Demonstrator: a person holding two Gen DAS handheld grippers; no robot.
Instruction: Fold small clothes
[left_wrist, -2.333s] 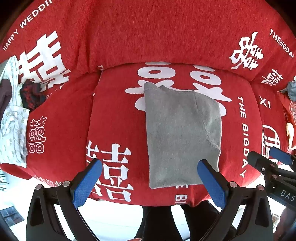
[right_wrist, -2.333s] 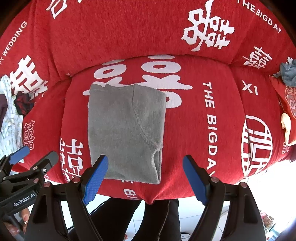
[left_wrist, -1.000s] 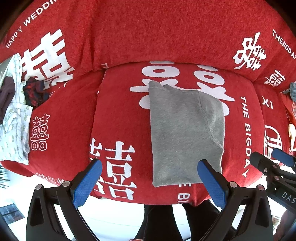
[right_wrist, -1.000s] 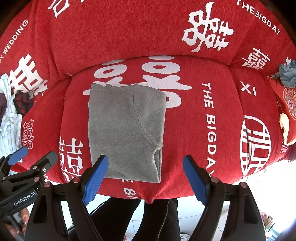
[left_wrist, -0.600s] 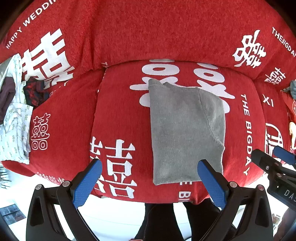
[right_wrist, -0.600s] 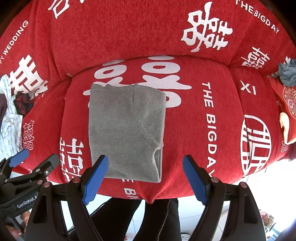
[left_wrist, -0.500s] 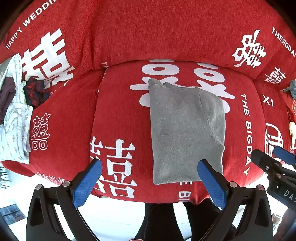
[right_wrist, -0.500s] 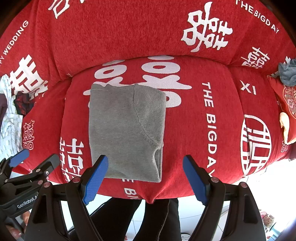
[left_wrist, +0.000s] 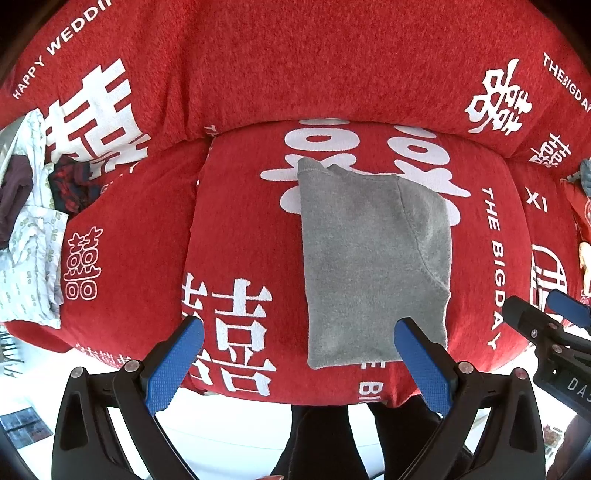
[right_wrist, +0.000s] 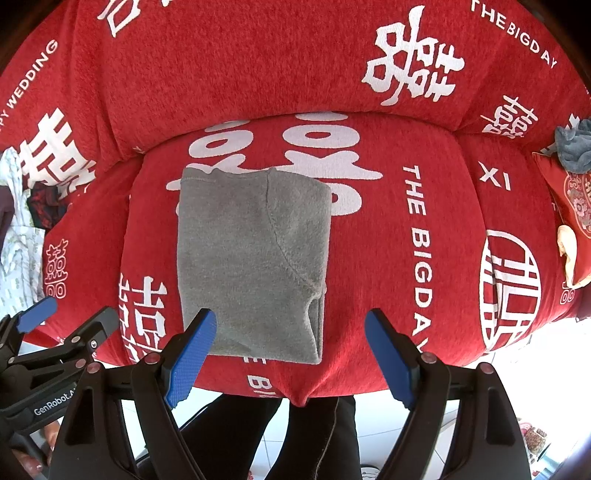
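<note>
In the left wrist view the left gripper (left_wrist: 298, 354) hung spread and empty above the folded grey garment (left_wrist: 373, 258) on the red sofa cushion (left_wrist: 240, 206), while in the right wrist view the right gripper (right_wrist: 291, 354) was equally spread, so the next fold apparently required pinching the near hem.

A red sofa seat cushion (right_wrist: 443, 229) printed with white characters lies below both tools. A folded grey garment (right_wrist: 251, 266) covers the left-centre of the cushion; bare fabric lies open to its right and, in a narrower strip, to its left. The upright backrest (right_wrist: 240, 66) closes off the far side. A heap of loose clothes (left_wrist: 29, 229) fills the far left seat. A small grey cloth (right_wrist: 572, 147) and a red pillow (right_wrist: 576, 206) sit at the far right edge. The left tool (left_wrist: 299, 354) and right tool (right_wrist: 291, 354) hang side by side, jaws wide, above the cushion's near edge, close to each other.
</note>
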